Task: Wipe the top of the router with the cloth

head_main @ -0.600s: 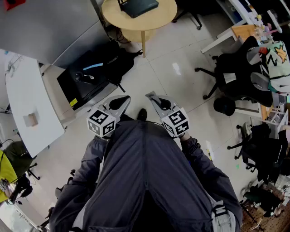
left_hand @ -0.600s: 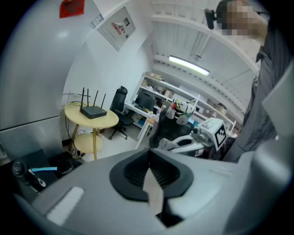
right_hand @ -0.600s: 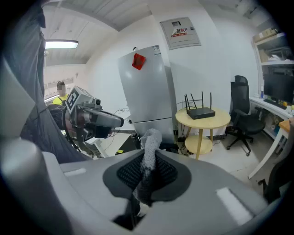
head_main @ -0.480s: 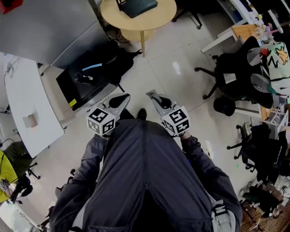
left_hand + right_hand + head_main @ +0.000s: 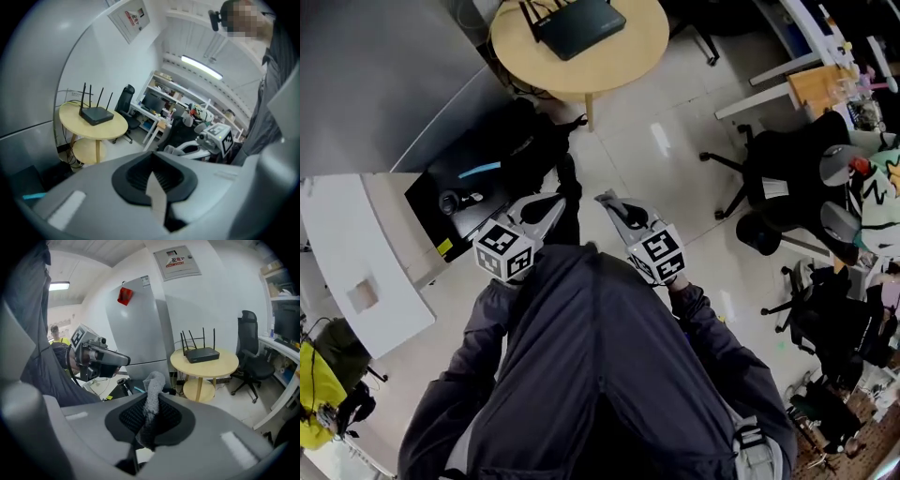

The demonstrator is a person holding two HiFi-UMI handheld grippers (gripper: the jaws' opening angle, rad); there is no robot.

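Note:
A black router [image 5: 579, 21] with upright antennas sits on a round yellow table [image 5: 623, 58] at the top of the head view, well ahead of both grippers. It also shows in the left gripper view as the router [image 5: 96, 115] and in the right gripper view as the router [image 5: 201, 354]. My right gripper [image 5: 607, 200] is held at waist height, shut on a grey cloth [image 5: 152, 394] that sticks up between its jaws. My left gripper [image 5: 553, 204] beside it is shut with nothing held.
Black office chairs [image 5: 778, 169] stand to the right. A black case and bag [image 5: 478, 183] lie on the floor left of the table. A grey cabinet [image 5: 375, 75] fills the upper left, and a white desk [image 5: 356, 272] runs along the left.
The person has stepped forward, so the table and router sit lower and closer in the head view. Both grippers stay at waist height, the right one still holding the cloth.

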